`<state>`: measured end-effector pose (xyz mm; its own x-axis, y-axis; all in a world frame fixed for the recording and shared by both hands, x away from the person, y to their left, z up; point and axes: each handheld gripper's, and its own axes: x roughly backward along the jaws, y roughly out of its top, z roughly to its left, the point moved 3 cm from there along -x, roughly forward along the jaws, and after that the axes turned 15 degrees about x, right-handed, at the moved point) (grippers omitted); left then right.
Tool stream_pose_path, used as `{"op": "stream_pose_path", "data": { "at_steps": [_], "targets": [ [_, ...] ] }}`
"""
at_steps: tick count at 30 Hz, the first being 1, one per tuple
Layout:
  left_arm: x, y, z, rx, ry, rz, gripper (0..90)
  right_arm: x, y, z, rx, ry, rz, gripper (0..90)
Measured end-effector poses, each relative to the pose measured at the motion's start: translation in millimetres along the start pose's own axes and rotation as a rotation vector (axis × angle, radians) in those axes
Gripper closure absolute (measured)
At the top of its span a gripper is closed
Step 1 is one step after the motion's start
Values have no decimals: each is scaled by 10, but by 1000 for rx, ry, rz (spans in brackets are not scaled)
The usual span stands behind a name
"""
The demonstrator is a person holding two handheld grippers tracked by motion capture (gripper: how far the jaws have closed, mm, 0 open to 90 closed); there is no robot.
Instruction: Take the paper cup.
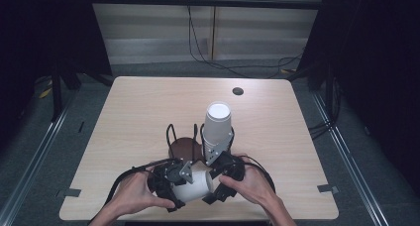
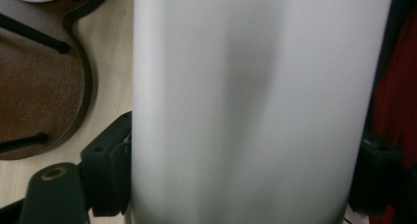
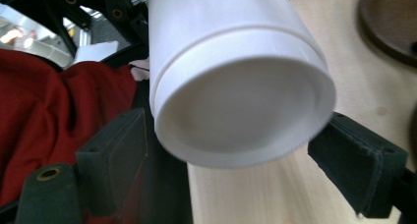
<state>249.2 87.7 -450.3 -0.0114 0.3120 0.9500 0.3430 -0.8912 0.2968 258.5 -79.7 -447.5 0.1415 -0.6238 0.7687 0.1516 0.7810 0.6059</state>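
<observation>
A white paper cup (image 1: 194,185) lies on its side between both hands near the table's front edge. My left gripper (image 1: 171,184) is shut on it: in the left gripper view the cup wall (image 2: 246,111) spans the gap and both pads (image 2: 112,170) press its sides. My right gripper (image 1: 222,180) meets the cup from the right. In the right gripper view the cup's round end (image 3: 241,111) sits between the jaws, and the pads (image 3: 118,157) stand very close on either side. I cannot tell whether they touch it.
A stack of upturned white cups (image 1: 218,123) stands in a brown wooden holder (image 1: 184,146) with black wire posts, just beyond the hands. A dark round hole (image 1: 237,91) marks the far part of the table (image 1: 138,112). Red cloth (image 3: 54,116) lies behind the right gripper.
</observation>
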Motion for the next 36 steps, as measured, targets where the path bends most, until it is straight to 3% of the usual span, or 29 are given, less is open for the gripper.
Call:
{"op": "stream_pose_path", "data": {
  "at_steps": [2, 8, 12, 23, 26, 32, 36],
  "targets": [
    [12, -1, -2, -1, 12, -11, 172, -22, 12, -1, -4, 13, 4, 150],
    [7, -14, -29, -10, -5, 4, 172, -51, 45, 0, 10, 7, 2, 150],
    [-7, 20, -68, -18, -22, -2, 170, -66, 71, 16, 24, 28, -2, 157],
    [12, 54, -116, -40, -31, 7, 165, -71, 125, 67, 50, 31, -20, 216],
    [16, 45, -113, -19, -46, -5, 166, -79, 130, 74, 56, 25, -30, 219],
    [15, 45, -97, -30, -33, 11, 166, -86, 139, 73, 54, 15, -24, 226],
    [20, 36, -98, -13, -55, -16, 154, -84, 141, 67, 52, 27, -23, 233]
  ]
}}
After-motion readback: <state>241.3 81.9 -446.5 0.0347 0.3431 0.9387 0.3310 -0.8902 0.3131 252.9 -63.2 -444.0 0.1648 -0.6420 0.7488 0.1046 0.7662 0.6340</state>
